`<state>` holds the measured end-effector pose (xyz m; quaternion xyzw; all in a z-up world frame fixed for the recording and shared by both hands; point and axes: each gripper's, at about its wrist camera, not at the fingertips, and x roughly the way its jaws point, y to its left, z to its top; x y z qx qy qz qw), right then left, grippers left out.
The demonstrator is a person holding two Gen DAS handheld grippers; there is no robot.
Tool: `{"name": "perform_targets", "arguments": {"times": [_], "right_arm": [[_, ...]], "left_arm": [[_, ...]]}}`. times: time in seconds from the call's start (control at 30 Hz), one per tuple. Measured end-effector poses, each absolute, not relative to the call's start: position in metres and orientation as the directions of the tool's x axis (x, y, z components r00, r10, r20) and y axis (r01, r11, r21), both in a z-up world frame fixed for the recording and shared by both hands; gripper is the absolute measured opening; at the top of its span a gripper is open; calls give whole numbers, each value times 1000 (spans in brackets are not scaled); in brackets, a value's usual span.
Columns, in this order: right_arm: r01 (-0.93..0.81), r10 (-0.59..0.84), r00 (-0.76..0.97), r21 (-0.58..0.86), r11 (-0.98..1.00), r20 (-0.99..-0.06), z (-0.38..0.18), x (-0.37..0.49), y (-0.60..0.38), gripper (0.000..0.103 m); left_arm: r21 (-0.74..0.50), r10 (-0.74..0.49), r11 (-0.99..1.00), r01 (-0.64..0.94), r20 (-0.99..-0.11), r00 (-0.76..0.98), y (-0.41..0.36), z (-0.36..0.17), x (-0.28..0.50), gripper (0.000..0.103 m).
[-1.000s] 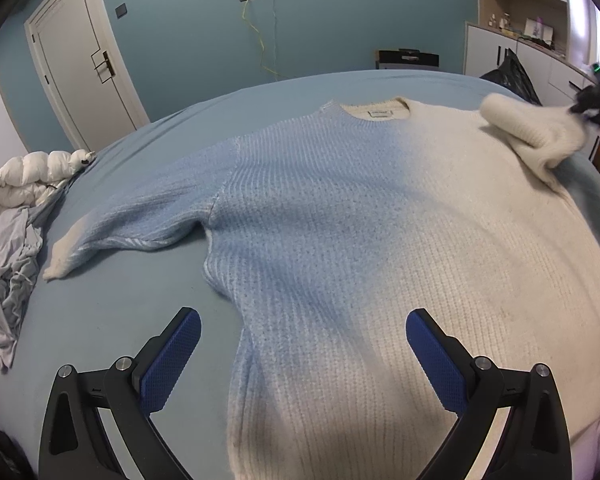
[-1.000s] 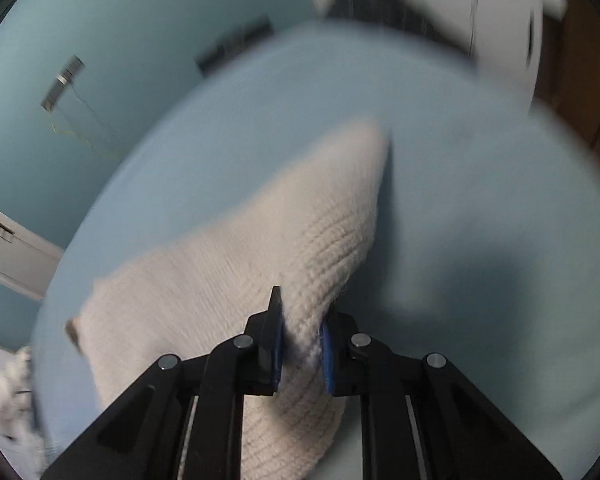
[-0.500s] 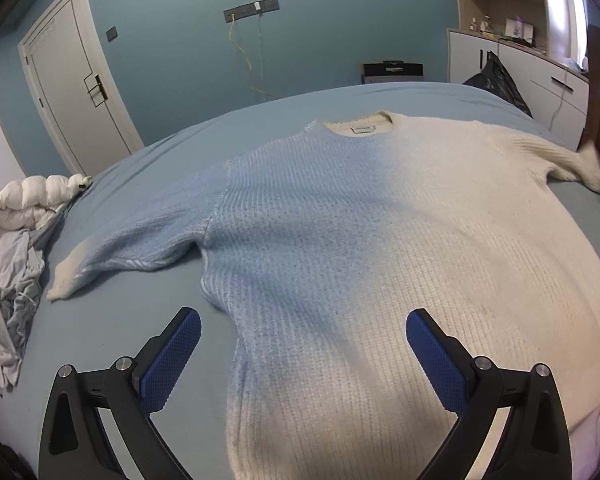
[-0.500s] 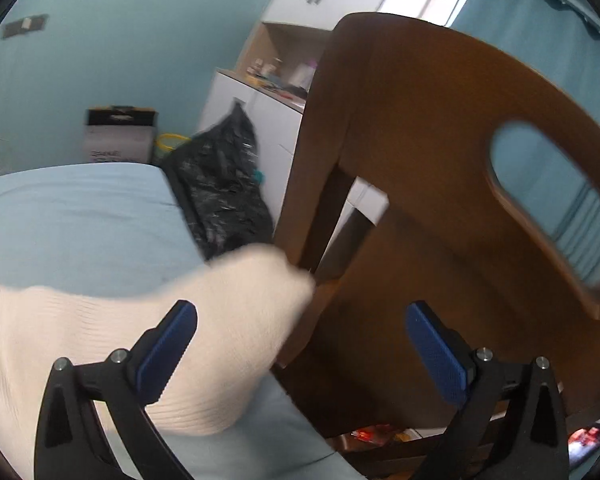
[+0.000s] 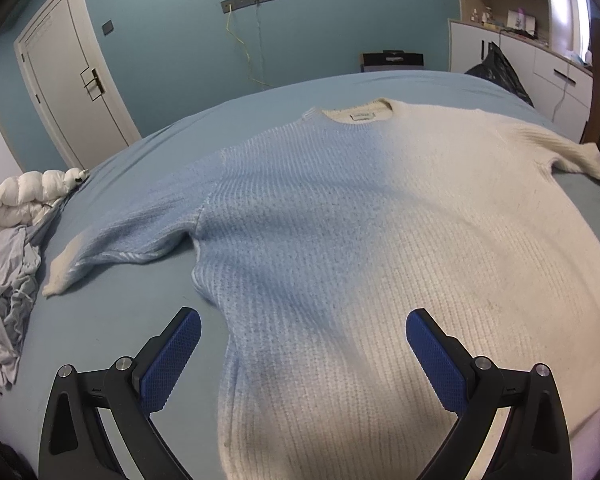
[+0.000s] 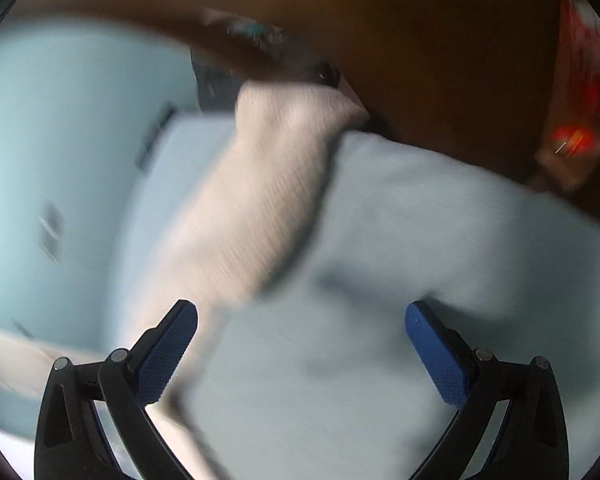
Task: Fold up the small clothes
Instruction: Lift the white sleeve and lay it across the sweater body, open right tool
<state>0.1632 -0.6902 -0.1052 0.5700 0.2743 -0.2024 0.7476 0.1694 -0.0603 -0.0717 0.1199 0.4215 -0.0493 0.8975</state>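
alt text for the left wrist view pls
A blue-to-cream knit sweater lies spread flat, both sleeves out, on a light blue bed. The left tool hovers open above its hem, holding nothing.

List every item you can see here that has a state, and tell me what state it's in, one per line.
sweater: spread flat on the bed, unfolded, both sleeves out to the sides
left gripper: open, nothing between the pads, over the sweater's hem
right gripper: open, empty, beside the cream sleeve
door: closed
pile of clothes: crumpled at the bed's edge
bed: covered by a smooth blue sheet
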Motion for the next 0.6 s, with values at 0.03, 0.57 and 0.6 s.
{"name": "perform_targets", "arguments": {"times": [0.03, 0.57, 0.6], "right_arm": [[628, -4, 762, 737, 250, -648, -107, 167, -694, 102], [779, -539, 497, 76, 622, -680, 71, 323, -625, 9], [767, -598, 496, -6, 642, -630, 93, 335, -603, 9]], "left_arm": [[177, 15, 966, 191, -770, 638, -61, -73, 170, 103], [158, 13, 974, 165, -760, 649, -57, -66, 176, 103], [151, 11, 976, 157, -755, 655, -55, -64, 175, 103]]}}
